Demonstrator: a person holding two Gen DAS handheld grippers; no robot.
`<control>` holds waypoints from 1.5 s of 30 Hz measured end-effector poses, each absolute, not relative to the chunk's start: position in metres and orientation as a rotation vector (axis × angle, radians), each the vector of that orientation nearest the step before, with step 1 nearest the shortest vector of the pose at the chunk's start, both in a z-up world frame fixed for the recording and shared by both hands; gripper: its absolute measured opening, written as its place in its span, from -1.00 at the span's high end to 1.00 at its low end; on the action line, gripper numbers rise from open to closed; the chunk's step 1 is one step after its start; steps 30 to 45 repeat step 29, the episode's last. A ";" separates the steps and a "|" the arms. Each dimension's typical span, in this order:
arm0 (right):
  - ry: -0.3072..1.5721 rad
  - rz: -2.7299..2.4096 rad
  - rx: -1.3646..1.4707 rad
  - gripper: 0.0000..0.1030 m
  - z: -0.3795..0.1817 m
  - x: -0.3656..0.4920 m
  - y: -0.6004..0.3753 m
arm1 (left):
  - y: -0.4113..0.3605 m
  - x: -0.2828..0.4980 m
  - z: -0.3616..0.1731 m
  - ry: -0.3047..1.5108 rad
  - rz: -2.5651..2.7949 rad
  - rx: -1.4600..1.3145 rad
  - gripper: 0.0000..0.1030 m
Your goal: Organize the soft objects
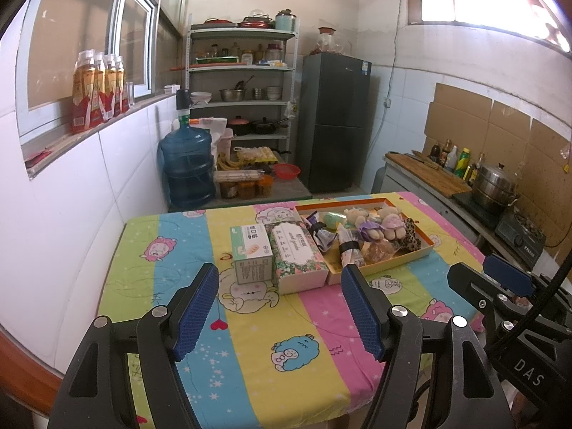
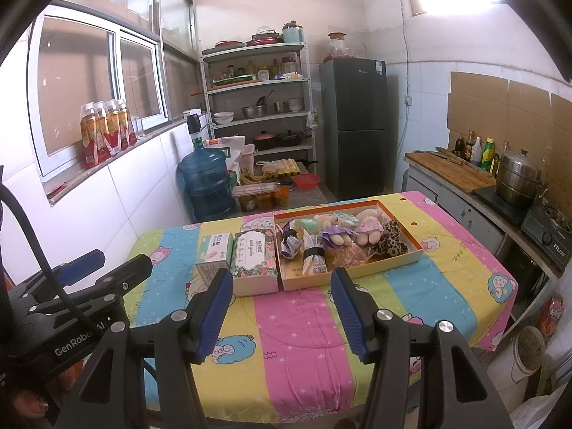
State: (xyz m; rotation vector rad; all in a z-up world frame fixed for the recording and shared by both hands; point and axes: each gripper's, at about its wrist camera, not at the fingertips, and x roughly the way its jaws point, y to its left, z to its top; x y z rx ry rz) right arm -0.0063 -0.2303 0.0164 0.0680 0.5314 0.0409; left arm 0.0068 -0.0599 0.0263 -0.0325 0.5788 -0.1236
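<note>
An open orange box [image 1: 422,250] [image 2: 407,254] on the striped tablecloth holds several soft things: small plush toys [image 1: 388,223] [image 2: 368,227], a leopard-print cloth [image 2: 391,241], a green sponge-like piece [image 1: 334,218] and wrapped bundles [image 2: 312,257]. A floral box [image 1: 296,252] [image 2: 254,255] and a green-and-white carton [image 1: 250,252] [image 2: 213,250] stand to its left. My left gripper [image 1: 279,280] is open and empty, short of the boxes. My right gripper [image 2: 280,286] is open and empty, just before the floral and orange boxes.
The table [image 1: 250,339] [image 2: 296,332] stands against a white tiled wall on the left. A blue water jug [image 1: 187,164], metal shelves [image 1: 243,82] and a dark fridge [image 1: 334,118] stand behind. A counter with stove and steel pot [image 2: 518,178] runs along the right.
</note>
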 end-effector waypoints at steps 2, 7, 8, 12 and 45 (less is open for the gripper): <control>0.532 0.041 0.068 -0.10 0.017 -0.006 -0.230 | -0.060 0.007 0.026 0.579 -0.124 -0.033 -0.41; 0.533 0.040 0.069 -0.10 0.015 -0.006 -0.231 | -0.060 0.006 0.026 0.580 -0.124 -0.033 -0.41; 0.534 0.039 0.070 -0.10 0.014 -0.007 -0.231 | -0.060 0.007 0.027 0.580 -0.124 -0.033 -0.41; 0.534 0.040 0.069 -0.10 0.014 -0.006 -0.232 | -0.060 0.007 0.025 0.581 -0.124 -0.033 -0.41; 0.539 0.038 0.072 -0.10 0.011 -0.008 -0.232 | -0.059 0.007 0.021 0.588 -0.124 -0.039 -0.41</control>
